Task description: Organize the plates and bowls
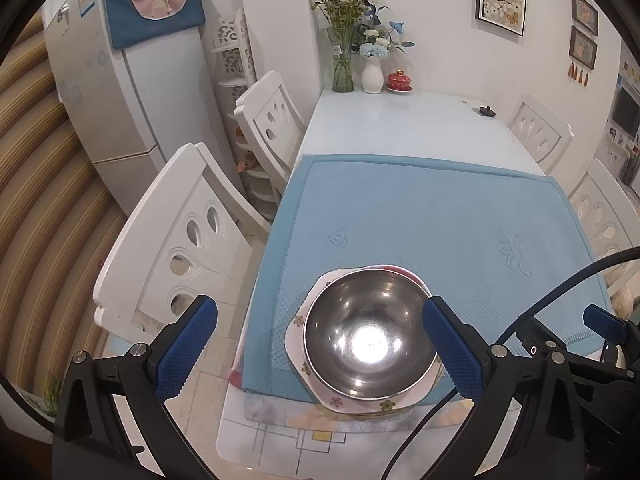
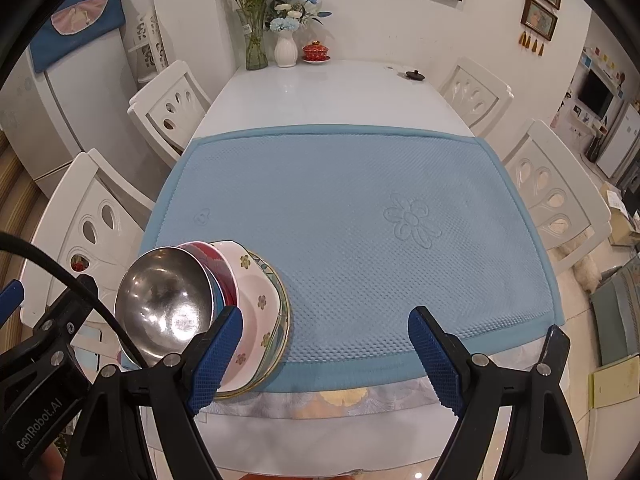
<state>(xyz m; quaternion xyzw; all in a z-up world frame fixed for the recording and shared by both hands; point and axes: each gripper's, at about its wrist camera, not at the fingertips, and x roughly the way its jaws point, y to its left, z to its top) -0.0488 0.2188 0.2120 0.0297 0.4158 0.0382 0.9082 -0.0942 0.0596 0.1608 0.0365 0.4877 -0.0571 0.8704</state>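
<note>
- Steel bowl [image 1: 370, 332] atop stacked bowls and floral plate [image 1: 340, 400], near edge of blue mat [image 2: 360, 220].
- Left gripper [image 1: 320, 344] wide open, straddling stack, nothing held.
- Right gripper [image 2: 326, 356] wide open, empty, beside stack.

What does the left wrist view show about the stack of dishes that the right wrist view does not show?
Only the left wrist view looks straight down into the steel bowl, between the open left gripper.

Only the right wrist view shows the stack from the side: the red bowl and the floral bowl under the steel one, beside the open, empty right gripper.

Both show the blue mat and the white vase.
</note>
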